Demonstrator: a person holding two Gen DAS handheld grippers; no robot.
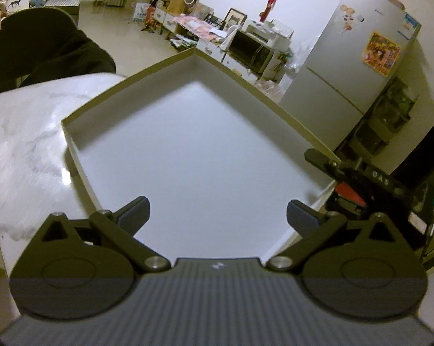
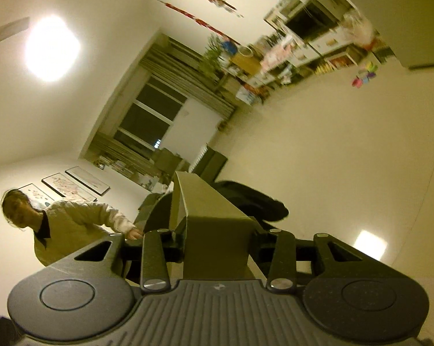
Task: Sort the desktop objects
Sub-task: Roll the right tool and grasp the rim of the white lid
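A wide shallow cardboard box with a tan rim and a bare white inside fills the left wrist view, over a marbled white table. My left gripper hangs open above the box's near corner, with nothing between its fingers. At the box's right corner my right gripper clamps the rim. In the right wrist view, which is strongly rolled, the box's tan wall runs away from me, and my right gripper is shut on it, a pad on each side.
A black chair stands behind the table at the left. Beyond the box are a white fridge and low cluttered cabinets. A person in a pale jacket leans in at the left of the right wrist view.
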